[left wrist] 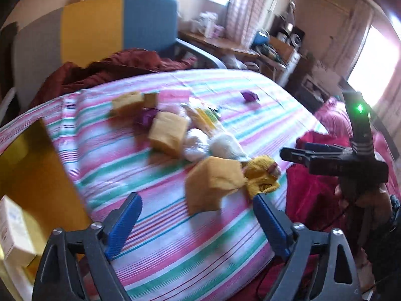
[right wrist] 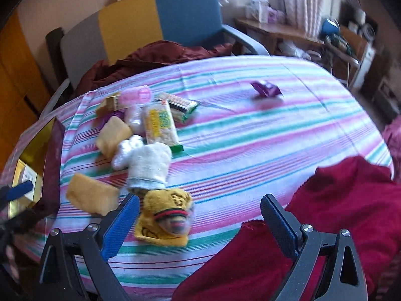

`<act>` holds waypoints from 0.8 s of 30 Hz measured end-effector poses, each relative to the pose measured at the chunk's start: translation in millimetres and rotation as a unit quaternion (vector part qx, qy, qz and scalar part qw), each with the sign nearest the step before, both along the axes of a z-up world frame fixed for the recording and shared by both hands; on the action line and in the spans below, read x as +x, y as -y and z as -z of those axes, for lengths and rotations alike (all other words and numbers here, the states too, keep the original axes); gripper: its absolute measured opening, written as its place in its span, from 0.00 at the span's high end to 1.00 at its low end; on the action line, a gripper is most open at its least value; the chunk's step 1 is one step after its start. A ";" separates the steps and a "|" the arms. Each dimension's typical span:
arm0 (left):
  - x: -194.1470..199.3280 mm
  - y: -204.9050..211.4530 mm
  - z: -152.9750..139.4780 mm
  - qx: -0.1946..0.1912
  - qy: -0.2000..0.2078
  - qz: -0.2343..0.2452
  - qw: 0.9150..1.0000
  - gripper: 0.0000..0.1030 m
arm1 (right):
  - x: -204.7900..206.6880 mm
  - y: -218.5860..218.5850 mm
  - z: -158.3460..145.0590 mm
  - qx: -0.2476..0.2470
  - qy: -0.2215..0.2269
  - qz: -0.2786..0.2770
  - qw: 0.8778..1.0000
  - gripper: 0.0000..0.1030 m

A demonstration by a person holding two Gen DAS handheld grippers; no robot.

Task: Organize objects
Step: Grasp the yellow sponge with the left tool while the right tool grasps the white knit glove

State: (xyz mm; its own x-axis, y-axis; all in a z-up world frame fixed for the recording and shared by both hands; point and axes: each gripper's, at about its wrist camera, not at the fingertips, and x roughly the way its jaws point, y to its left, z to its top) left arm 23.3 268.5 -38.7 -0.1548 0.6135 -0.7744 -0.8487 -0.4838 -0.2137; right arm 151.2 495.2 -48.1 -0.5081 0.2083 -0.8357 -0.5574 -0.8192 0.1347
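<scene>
Where stripes run: three sponges [right wrist: 91, 195], two socks [right wrist: 164, 219].

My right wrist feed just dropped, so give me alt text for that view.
The open right gripper hovers over a striped tablecloth, its left finger beside a yellow sock. Behind the sock lie a white sock, yellow sponges, snack packets and a lone purple wrapper. A red cloth covers the near right.
</scene>
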 end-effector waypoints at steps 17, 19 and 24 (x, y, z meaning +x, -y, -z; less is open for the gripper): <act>2.4 -70.7 50.7 -0.072 -0.011 0.029 0.997 0.42 | -5.8 -6.0 12.2 -0.047 -0.022 -0.006 0.999 0.05; 0.9 -67.4 50.7 -0.062 -0.011 0.030 0.998 0.45 | -8.4 -5.4 12.9 -0.048 -0.020 -0.011 0.999 0.05; -10.3 -48.3 49.5 -0.037 0.015 0.016 0.999 0.49 | -30.0 1.9 11.1 -0.050 -0.017 -0.039 0.998 0.10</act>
